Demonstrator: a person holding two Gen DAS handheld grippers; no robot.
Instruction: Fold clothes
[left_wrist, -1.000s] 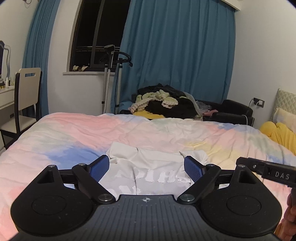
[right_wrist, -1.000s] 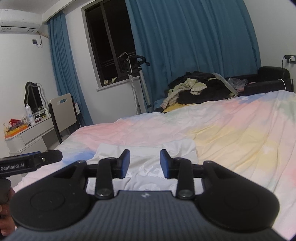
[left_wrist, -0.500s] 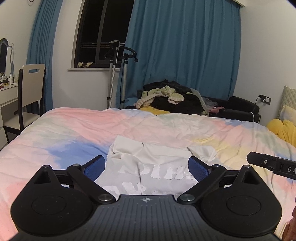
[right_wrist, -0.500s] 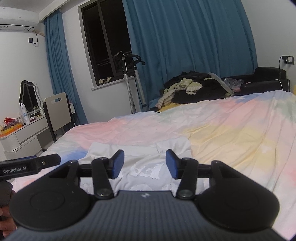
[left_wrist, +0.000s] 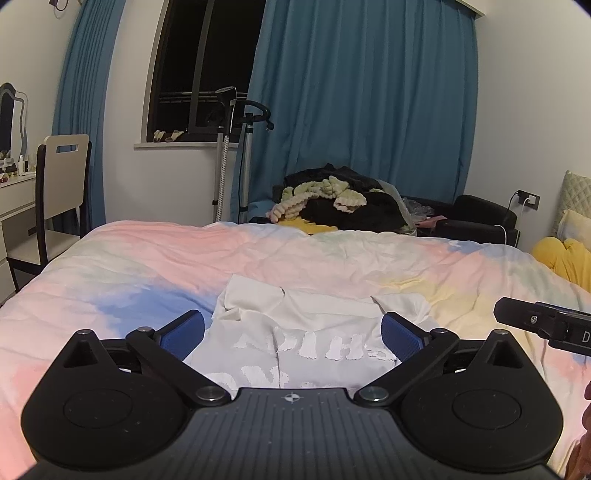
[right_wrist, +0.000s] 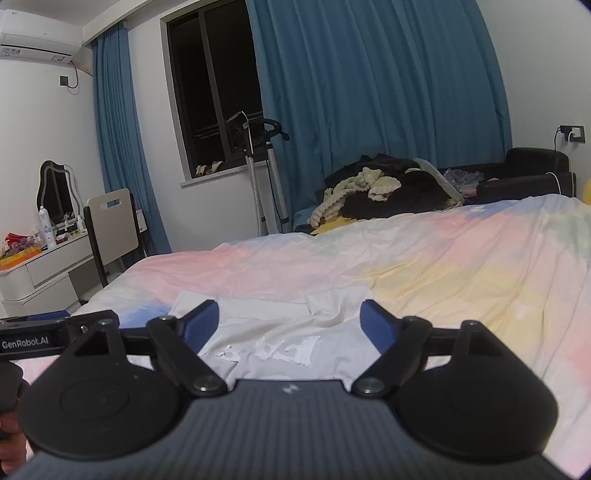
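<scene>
Near part of the garment hidden

The white printed T-shirt's (left_wrist: 303, 332) near end lies behind the black gripper body (left_wrist: 291, 424); its white lettering (left_wrist: 332, 349) is unreadable.

"GenRobot.AI" on the left gripper (right_wrist: 55, 334); shirt (left_wrist: 314, 339) lettering unreadable

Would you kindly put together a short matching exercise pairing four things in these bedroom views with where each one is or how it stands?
Things:
1. white T-shirt
2. chair
3. garment steamer
4. left claw

Places or states:
A. standing upright in front of the window
B. open, holding nothing
C. spread on the pastel bed cover
D. pushed up to the white dressing table

Pairs: 1-C, 2-D, 3-A, 4-B
</scene>
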